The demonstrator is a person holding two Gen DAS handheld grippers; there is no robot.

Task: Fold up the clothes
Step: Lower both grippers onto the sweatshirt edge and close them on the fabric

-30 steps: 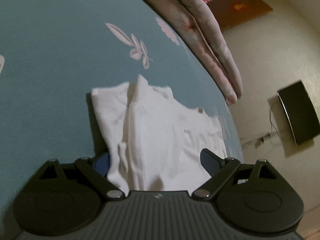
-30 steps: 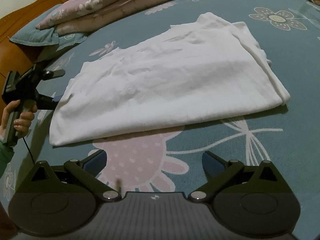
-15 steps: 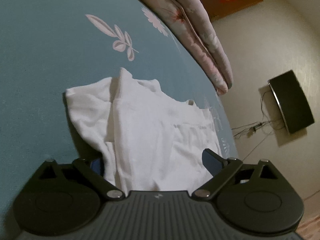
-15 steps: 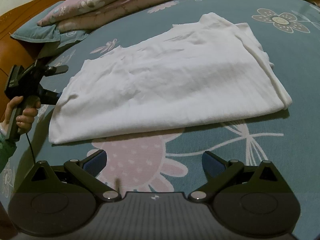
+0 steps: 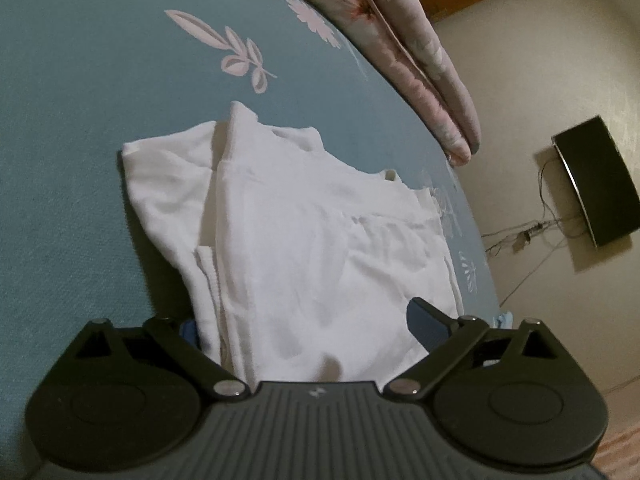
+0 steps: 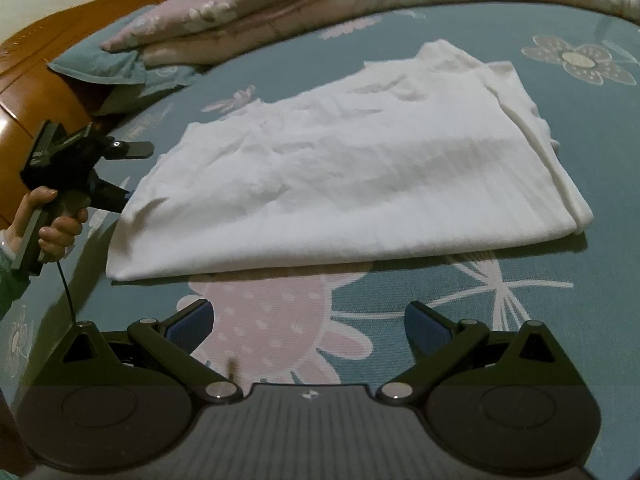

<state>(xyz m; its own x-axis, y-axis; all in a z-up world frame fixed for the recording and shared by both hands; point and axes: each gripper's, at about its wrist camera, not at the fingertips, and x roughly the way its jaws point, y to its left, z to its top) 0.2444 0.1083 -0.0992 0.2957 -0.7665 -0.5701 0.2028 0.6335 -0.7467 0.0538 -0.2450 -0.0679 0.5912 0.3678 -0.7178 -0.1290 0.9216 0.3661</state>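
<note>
A white garment (image 6: 340,176) lies folded into a long band on the teal flowered bed sheet (image 6: 600,200). Its narrow end (image 5: 304,248) runs between the fingers of my left gripper (image 5: 306,324), whose jaws are opening. The pads stand wide and do not press the cloth. In the right wrist view a hand holds the left gripper (image 6: 132,172) at the garment's left end. My right gripper (image 6: 308,320) hovers open over the sheet in front of the garment's long near edge, with only the pink flower print between its fingers.
A folded pink quilt (image 6: 320,4) lies along the far side of the bed, with a teal pillow (image 6: 104,64) and a wooden headboard (image 6: 40,80) at the left. Beyond the bed edge a dark box (image 5: 592,180) and cables sit on the floor.
The left gripper's jaws have spread wider around the garment's end, and it has shifted slightly along the bed. The garment lies as before. The right gripper has kept still.
</note>
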